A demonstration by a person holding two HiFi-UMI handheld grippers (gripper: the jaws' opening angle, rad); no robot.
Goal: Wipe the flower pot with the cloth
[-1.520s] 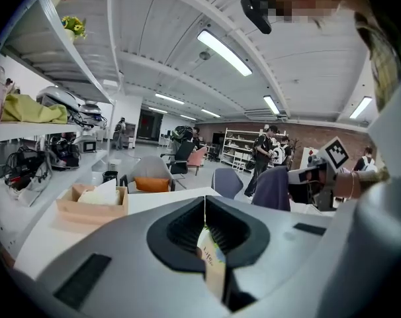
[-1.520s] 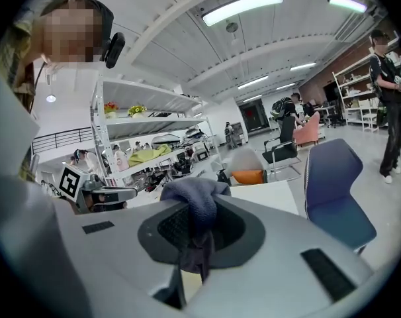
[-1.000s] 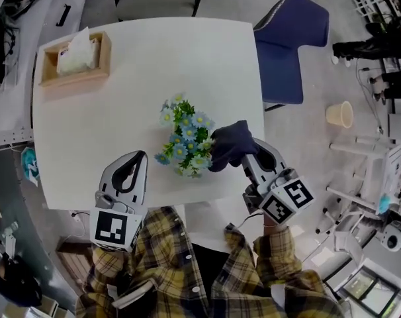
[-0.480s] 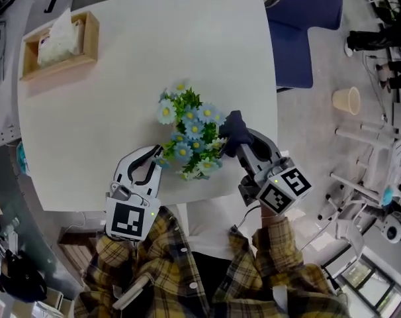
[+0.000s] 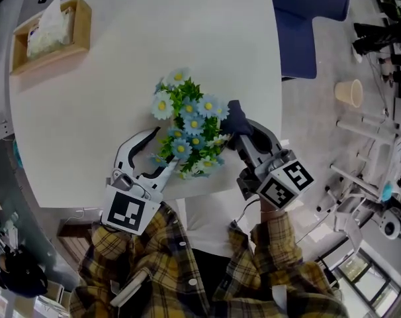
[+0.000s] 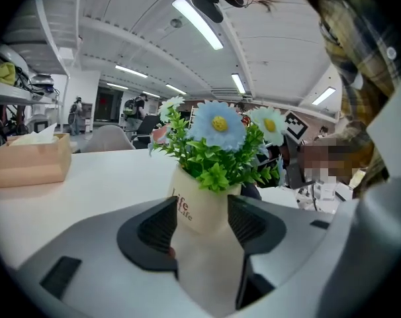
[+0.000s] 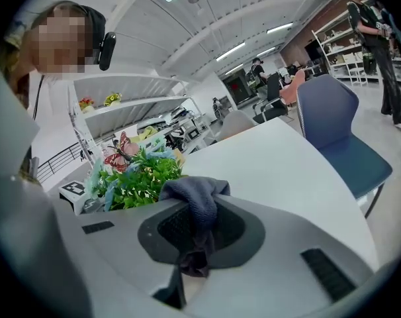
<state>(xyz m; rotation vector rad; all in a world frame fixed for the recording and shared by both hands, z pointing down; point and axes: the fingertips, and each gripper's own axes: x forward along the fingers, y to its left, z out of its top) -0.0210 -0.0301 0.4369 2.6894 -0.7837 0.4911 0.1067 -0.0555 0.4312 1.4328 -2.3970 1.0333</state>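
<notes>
A cream flower pot (image 6: 202, 207) full of blue and white artificial flowers (image 5: 187, 128) stands on the white table (image 5: 108, 78) near its front edge. From above, the blooms hide the pot. My left gripper (image 5: 164, 151) reaches in from the left with its jaws opening. The pot sits right at their mouth, framed by the two pads (image 6: 157, 227), and I see no squeeze on it. To the right of the plant, my right gripper (image 5: 239, 130) is shut on a dark blue cloth (image 7: 195, 201). The bunched cloth (image 5: 235, 118) sits against the flowers (image 7: 131, 177).
A wooden tissue box (image 5: 48, 35) sits at the table's far left corner. A blue chair (image 5: 313, 32) stands off the table's right side, and a paper cup (image 5: 349, 93) is on the floor beyond it. The table's front edge lies just under both grippers.
Both grippers have come down and in toward the plant. The left jaws, shut before, now stand apart at the pot. The right gripper still holds the cloth, now lower beside the flowers.
</notes>
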